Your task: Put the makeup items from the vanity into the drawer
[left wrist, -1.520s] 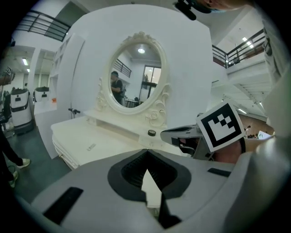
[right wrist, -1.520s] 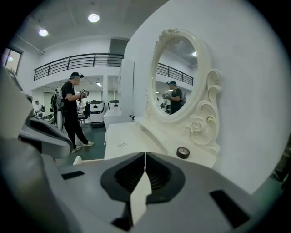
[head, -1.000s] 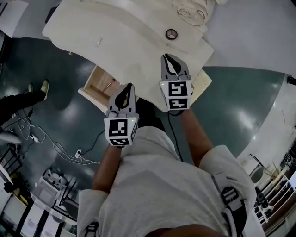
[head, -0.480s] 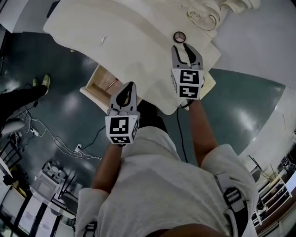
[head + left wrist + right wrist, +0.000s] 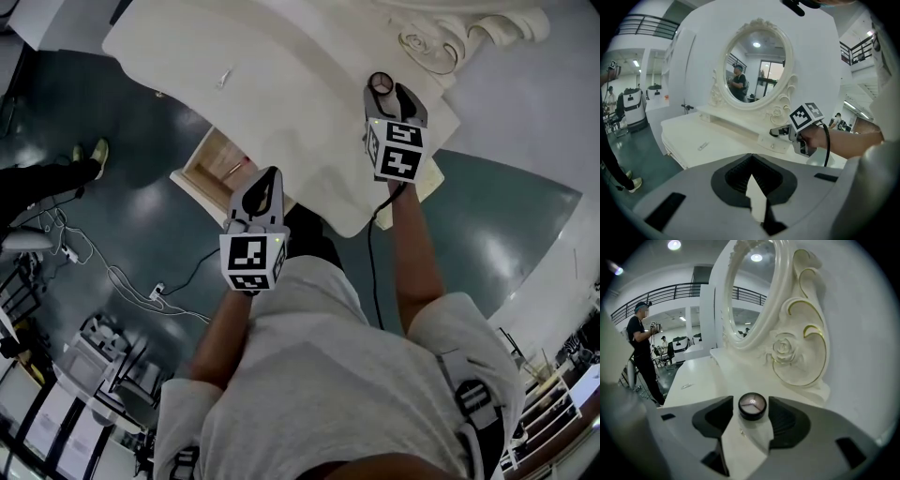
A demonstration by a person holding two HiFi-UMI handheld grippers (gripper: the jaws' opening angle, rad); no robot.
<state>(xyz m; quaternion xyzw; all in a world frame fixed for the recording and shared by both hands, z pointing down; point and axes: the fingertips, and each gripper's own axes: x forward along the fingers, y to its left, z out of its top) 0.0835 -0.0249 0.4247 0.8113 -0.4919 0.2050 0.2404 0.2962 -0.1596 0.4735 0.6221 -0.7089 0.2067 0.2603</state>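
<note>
right tool (image 5: 394, 92): released, jaws have just been opening; pads flank the compact, not pressing it
compact (image 5: 752, 406): round, dark-rimmed; on the surface (image 5: 281, 84) near its back edge, right end, just beside the scrolled base of the mirror (image 5: 757, 65)
left tool (image 5: 265, 183): clenched, nothing in it; hangs over the surface's front edge
drawer (image 5: 217, 161): open under the front edge, just beside the left tool
slim item (image 5: 222, 79): on the surface toward the left end, well apart from both tools; type unclear

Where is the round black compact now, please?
In the right gripper view the compact sits on the vanity top, near the rose carving, between the right gripper's jaws, which have just been opening.
</note>
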